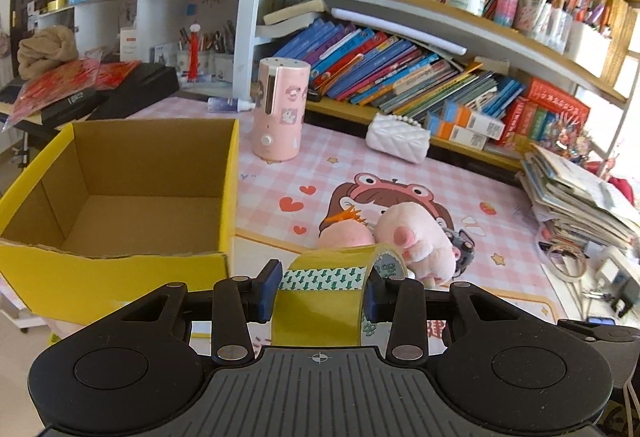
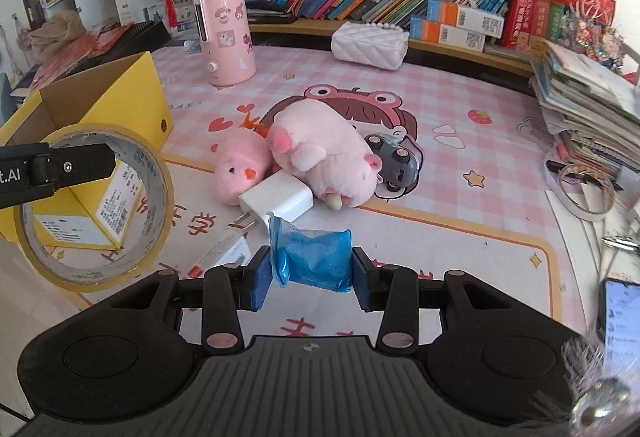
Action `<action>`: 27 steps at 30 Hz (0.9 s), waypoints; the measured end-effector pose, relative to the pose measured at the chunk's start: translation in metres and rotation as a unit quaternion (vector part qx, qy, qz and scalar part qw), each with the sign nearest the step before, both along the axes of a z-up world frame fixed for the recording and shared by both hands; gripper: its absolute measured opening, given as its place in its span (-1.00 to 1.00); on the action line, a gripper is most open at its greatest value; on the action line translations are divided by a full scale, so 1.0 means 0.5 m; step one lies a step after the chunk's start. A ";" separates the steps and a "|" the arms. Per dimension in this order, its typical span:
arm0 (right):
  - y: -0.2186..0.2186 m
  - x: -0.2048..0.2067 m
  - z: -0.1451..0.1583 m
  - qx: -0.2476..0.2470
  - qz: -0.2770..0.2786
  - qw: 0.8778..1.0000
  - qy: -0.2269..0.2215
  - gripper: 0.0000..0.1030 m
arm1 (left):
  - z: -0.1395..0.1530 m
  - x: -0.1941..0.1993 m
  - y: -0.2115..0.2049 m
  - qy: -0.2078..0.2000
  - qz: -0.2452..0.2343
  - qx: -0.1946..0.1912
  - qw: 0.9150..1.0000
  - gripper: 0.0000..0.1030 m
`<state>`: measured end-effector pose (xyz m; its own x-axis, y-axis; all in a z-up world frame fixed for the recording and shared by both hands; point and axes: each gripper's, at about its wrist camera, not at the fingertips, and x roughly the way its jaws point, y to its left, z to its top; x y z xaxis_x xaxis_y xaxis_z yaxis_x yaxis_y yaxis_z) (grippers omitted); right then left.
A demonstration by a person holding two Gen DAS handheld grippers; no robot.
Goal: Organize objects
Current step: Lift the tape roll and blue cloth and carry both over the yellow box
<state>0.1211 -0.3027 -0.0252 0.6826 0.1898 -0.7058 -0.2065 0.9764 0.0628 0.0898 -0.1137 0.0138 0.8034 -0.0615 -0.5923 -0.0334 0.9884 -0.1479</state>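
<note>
1. Left gripper [image 1: 322,287] has its fingers clamped across the width of a tape roll [image 1: 320,301], carried clear of the table [image 1: 500,237] near the open box [image 1: 120,269]
2. Right gripper [image 2: 310,275] pinches a blue packet [image 2: 316,257] by its ends
3. Both loads look bound for the box; plush toys [image 2: 320,153] and charger [image 2: 280,201] remain on the table

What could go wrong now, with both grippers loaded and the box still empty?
The left gripper pinches the tape roll across its width only; it could twist out. The right gripper holds a soft blue packet that may slip. Both heading for the yellow box could collide.
</note>
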 end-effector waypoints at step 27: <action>0.351 -0.260 -0.005 0.012 0.009 1.000 0.012 -0.25 | -0.014 -0.239 0.335 0.023 0.007 0.000 1.000 -0.26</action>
